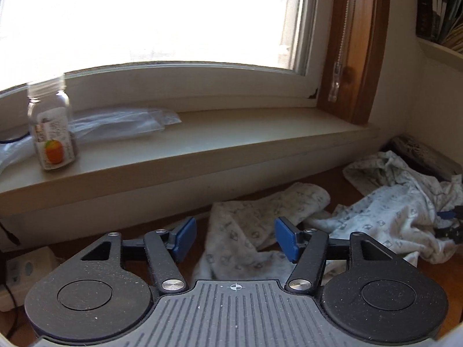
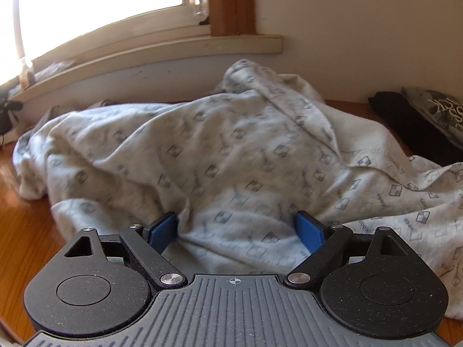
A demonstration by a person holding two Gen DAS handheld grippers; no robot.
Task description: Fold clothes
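While both tongs gape, left tongs over a sleeve, right tongs pressed into the crumpled printed shirt on the wooden tabletop, either could pinch several layers, dragging the heap.

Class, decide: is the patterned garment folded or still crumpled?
Crumpled. The garment lies bunched in loose ridges on the wooden surface, with no flat, squared edges.

We see a wooden table under a crumpled white printed garment, dark folded clothing at its far right. On the windowsill stand a clear jar and plastic bag.
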